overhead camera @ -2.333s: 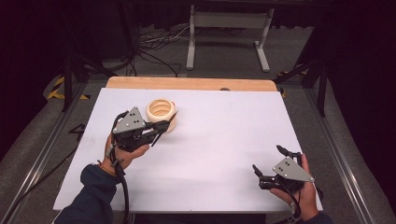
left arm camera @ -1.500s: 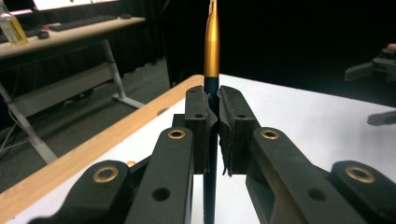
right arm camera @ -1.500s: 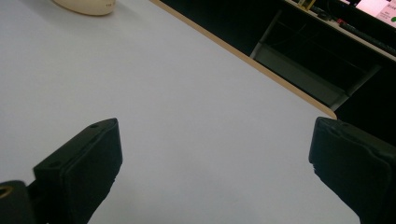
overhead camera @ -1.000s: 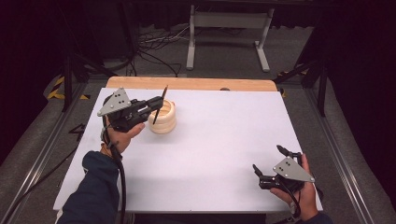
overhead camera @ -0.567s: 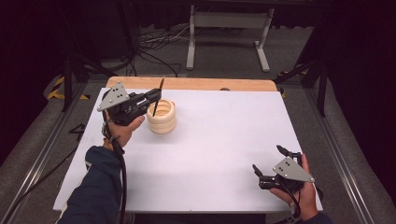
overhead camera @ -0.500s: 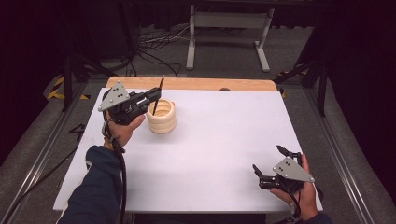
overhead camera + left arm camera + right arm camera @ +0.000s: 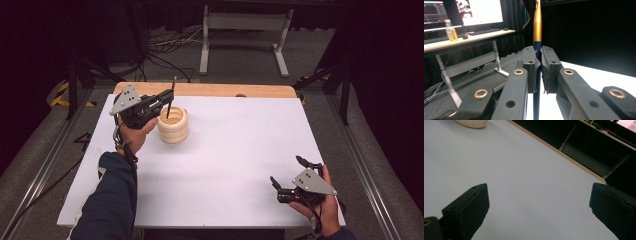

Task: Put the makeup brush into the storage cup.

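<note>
Cream ribbed holder (image 7: pixel 173 125) on white table (image 7: pixel 235 150) | left gripper (image 7: pixel 167 97) clamps upright pen (image 7: pixel 537 50) above it | right gripper (image 7: pixel 285 175) jaws wide | no legible writing

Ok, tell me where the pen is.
In the high view the pen stands upright at far left, clamped in the left gripper, tip inside the ringed holder.

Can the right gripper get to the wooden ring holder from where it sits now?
Probably yes. The right gripper is open and holds nothing, and bare white table lies between it and the ring holder. The left gripper, though, holds a pen upright over it.
</note>
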The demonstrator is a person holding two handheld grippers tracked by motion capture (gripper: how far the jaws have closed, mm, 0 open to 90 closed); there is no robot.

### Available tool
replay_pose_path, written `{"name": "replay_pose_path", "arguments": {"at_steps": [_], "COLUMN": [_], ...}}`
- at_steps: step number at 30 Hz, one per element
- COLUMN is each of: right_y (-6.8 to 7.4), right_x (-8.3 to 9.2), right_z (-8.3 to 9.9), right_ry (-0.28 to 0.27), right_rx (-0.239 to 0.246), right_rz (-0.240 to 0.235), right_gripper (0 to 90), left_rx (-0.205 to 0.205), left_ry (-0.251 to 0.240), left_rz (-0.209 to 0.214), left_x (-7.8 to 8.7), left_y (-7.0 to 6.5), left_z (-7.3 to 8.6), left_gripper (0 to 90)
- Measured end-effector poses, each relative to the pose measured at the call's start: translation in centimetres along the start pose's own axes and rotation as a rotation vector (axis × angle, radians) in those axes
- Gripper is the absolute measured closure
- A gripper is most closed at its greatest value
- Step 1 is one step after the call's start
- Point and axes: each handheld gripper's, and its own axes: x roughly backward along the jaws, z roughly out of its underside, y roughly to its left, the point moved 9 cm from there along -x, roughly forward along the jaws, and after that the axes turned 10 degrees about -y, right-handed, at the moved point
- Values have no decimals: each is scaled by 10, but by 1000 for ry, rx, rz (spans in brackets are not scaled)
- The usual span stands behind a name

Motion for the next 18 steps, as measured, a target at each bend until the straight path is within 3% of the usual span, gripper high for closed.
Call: {"name": "replay_pose_path", "arguments": {"at_steps": [18], "right_y": [2], "right_x": [0], "right_z": [1], "right_ry": [3], "right_rx": [8], "right_rz": [-4], "right_gripper": [35], "left_rx": [60], "left_ry": [-14], "left_rz": [-69], "left_x": [-7], "left_y": [24], "left_z": [17], "left_gripper": [824]}}
